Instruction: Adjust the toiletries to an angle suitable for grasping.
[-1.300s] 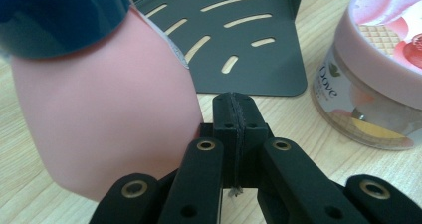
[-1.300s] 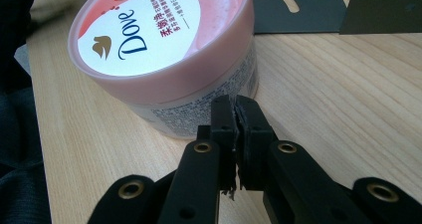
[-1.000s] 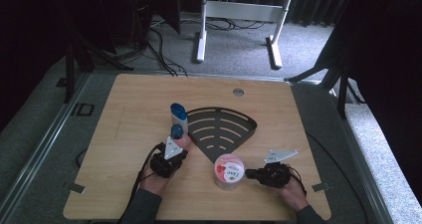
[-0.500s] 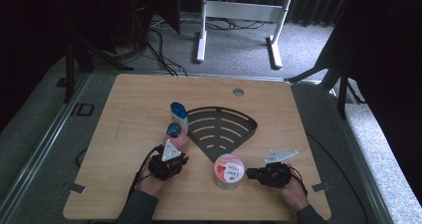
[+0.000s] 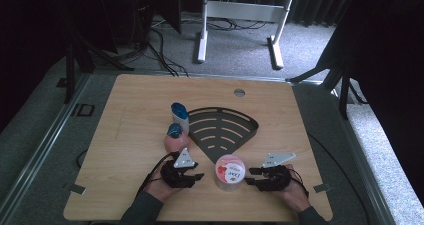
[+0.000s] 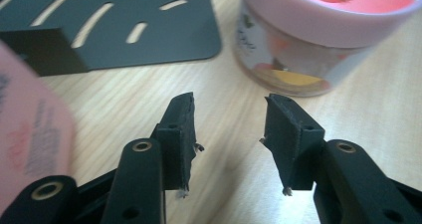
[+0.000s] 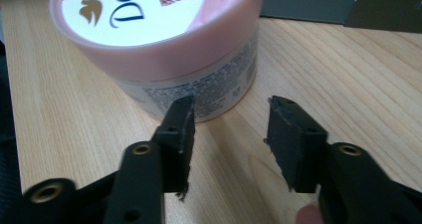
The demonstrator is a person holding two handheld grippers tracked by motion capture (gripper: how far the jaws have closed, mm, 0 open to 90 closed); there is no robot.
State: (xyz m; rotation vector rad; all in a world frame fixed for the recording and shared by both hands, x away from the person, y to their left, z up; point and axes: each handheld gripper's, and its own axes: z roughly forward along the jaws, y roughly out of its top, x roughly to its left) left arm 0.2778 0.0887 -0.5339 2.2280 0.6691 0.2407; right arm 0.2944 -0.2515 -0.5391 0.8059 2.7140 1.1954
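Observation:
A pink Dove jar (image 5: pixel 230 171) stands near the table's front edge, between my two grippers. My left gripper (image 5: pixel 197 176) lies just left of it, the right gripper (image 5: pixel 251 176) just right of it. Both point at the jar without touching it. Both pairs of jaws have just been opening, with nothing between them. In the left gripper view the gripper (image 6: pixel 230 104) is open over bare wood, with the jar (image 6: pixel 308 40) ahead to the right. In the right gripper view the gripper (image 7: pixel 231 107) is open, with the jar (image 7: pixel 159 40) close ahead to the left.
A black slotted fan-shaped rack (image 5: pixel 220 130) lies flat mid-table, behind the jar. A pink bottle with a blue cap (image 5: pixel 174 137) stands just behind my left hand, a blue-capped bottle (image 5: pixel 179 116) behind it. A round hole (image 5: pixel 239 92) sits near the far edge.
Both grippers' jaws have opened from shut. My left gripper has slid a little toward the jar and the table's front edge. The right hand and the jar have stayed put.

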